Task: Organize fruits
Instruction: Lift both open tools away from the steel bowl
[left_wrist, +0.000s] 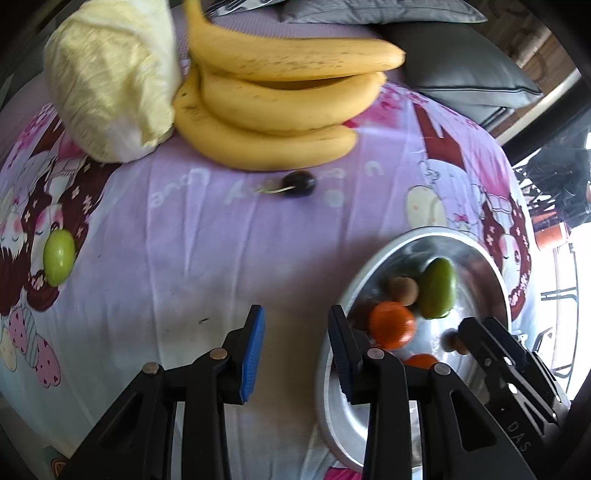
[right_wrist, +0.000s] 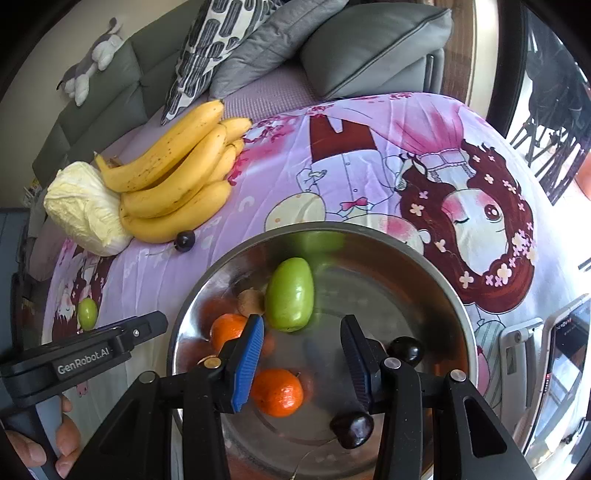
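A purple cartoon-print sheet (right_wrist: 369, 177) covers the work surface, with a grey sofa (right_wrist: 110, 74) and cushions (right_wrist: 369, 44) behind its far edge. The sheet lies bare ahead of the left gripper (left_wrist: 295, 343), whose jaws stand apart with nothing between them. Far ahead of it rest the bananas (left_wrist: 280, 99) and a cabbage (left_wrist: 110, 77), touching; a dark cherry (left_wrist: 299, 183) lies just before the bananas, and a small green fruit (left_wrist: 59, 256) sits off to its left near the sheet's edge. To its right, close by, is the steel bowl (right_wrist: 424, 280). The right gripper (right_wrist: 303, 354) hangs over that bowl, jaws parted and empty. Below and beyond it lie a large green fruit (right_wrist: 290, 293), two oranges (right_wrist: 277, 393), a brownish fruit (right_wrist: 251, 301), possibly a kiwi, and two dark cherries (right_wrist: 352, 428). A hand (right_wrist: 66, 439) holds the left gripper's handle.
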